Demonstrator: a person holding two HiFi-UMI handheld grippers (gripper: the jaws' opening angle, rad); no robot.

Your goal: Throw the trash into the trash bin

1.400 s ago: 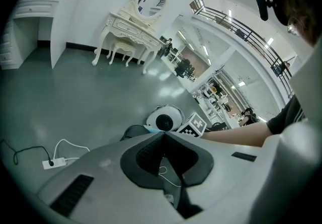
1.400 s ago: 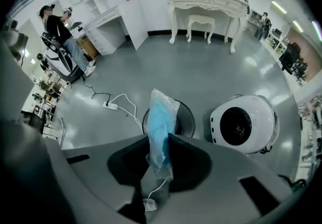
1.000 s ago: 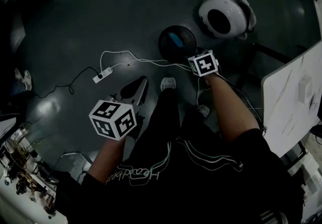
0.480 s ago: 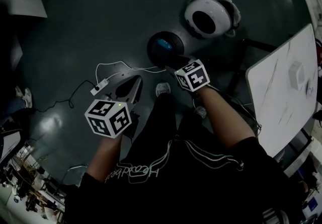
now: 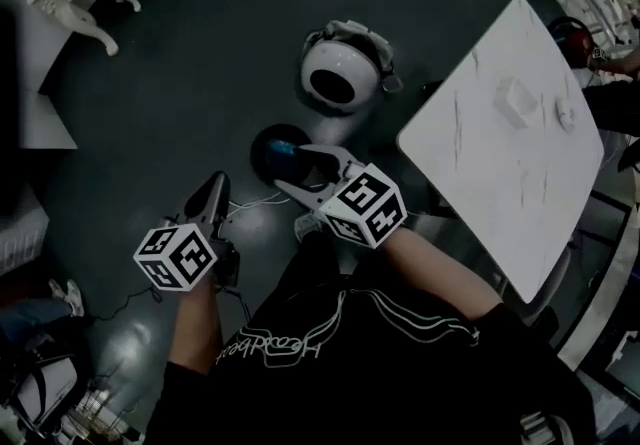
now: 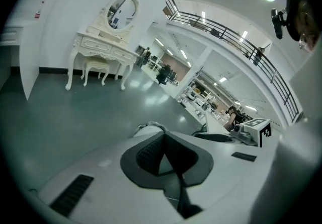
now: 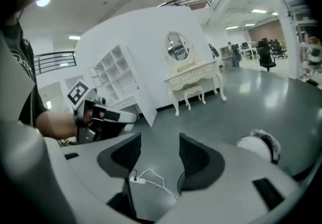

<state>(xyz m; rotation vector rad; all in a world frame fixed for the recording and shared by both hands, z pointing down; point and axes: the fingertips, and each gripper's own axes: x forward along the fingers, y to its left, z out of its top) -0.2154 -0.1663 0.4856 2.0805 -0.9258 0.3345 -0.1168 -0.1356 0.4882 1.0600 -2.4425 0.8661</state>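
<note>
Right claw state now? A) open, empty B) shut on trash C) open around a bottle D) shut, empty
A: in the right gripper view the right claw has its jaws apart, with only floor and a white power cord showing between them.

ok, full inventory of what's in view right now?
trash bin: 1, white, floor ahead
round container: 1, black with something blue inside, floor beyond the right gripper
table: 1, white, right
small object: 1, white, on the table
dressing table: 1, cream, oval mirror, far left
power strip: 1, white with cable, floor
left gripper: jaws shut, empty
right gripper: jaws open, empty
</note>
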